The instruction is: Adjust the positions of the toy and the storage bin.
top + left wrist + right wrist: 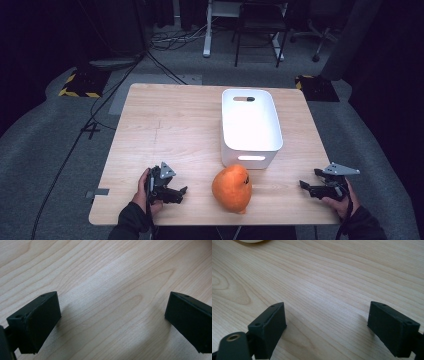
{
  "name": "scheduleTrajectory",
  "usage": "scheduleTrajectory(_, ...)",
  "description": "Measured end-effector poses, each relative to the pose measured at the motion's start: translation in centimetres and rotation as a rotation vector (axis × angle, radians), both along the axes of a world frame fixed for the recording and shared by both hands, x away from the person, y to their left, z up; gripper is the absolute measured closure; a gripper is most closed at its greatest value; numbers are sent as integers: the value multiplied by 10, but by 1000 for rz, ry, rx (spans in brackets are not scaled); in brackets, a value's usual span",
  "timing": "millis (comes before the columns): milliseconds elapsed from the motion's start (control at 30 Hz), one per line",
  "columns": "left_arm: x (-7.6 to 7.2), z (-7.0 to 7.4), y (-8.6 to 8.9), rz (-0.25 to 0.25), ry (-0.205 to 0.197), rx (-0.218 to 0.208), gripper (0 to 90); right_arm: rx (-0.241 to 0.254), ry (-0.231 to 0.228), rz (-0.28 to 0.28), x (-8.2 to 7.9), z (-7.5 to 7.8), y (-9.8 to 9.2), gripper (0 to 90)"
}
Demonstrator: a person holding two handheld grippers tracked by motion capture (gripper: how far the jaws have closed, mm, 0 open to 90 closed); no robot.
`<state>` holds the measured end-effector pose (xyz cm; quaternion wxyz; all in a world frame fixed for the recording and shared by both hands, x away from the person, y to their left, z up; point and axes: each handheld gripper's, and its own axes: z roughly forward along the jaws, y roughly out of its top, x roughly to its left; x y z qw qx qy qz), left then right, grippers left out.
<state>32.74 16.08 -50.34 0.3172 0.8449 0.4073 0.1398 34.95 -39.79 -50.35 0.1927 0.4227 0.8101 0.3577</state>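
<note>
The high view looks forward and down on the whole table (165,120). Both gripper views sit close above its wood (shared with the high view), toward six o'clock.

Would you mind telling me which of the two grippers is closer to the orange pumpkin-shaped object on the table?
The left gripper, which lies a short way from the orange pumpkin-shaped object. The right gripper rests farther off, near the table's right edge.

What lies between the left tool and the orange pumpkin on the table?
Nothing: in the high view only bare wooden table separates the left tool from the orange pumpkin.
</note>
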Motion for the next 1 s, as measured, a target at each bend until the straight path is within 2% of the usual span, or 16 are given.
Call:
scheduleTrajectory(133, 0, 0, 0, 0, -11, 7, 5, 3, 0, -2, 0, 0, 0, 150)
scheduleTrajectory(200, -1, 0, 0, -2, -3, 0, 5, 4, -1, -3, 0, 0, 0, 150)
scheduleTrajectory(233, -2, 0, 0, -3, -13, 8, 5, 4, -1, -3, 0, 0, 0, 150)
scheduleTrajectory(367, -8, 0, -1, -1, 2, 2, 5, 2, 1, -4, 0, 0, 0, 150)
scheduleTrajectory(400, -11, 1, -4, -44, 10, 14, 5, 2, 0, -5, 0, 0, 0, 149)
scheduleTrajectory(467, -12, 1, -6, -37, 11, 13, 7, 4, 3, -8, -1, 0, 0, 150)
scheduleTrajectory(500, -13, 3, -8, -18, 26, 18, 27, -4, 2, -3, -2, 0, -1, 150)
scheduleTrajectory(567, -13, 5, -8, -25, 16, 26, 40, -2, 3, -3, -2, 0, -1, 150)
scheduleTrajectory(600, -15, 6, -9, -28, 20, 9, 82, -1, 4, -5, -2, 0, -1, 150)
scheduleTrajectory(633, -17, 9, -12, -46, 9, 10, 219, -1, 5, -4, -2, 0, -1, 150)
scheduleTrajectory(667, -19, 11, -14, -54, 32, 2, 200, -1, 4, -3, -2, 0, -1, 150)
scheduleTrajectory(700, -19, 11, -14, -54, 32, 2, 146, -1, 4, -3, -2, 0, -1, 150)
scheduleTrajectory(733, -21, 12, -17, -54, 25, 0, 146, -1, 2, -2, -2, 0, -1, 149)
scheduleTrajectory(767, -25, 17, -20, -74, 10, -10, 202, -1, 3, -1, -1, 0, -1, 149)
scheduleTrajectory(933, -33, 24, -30, -108, 2, -20, 180, -5, 1, 0, -1, 0, -1, 149)
scheduleTrajectory(1000, -35, 27, -34, -128, -9, -10, 180, -4, 1, 0, -1, 0, -1, 150)
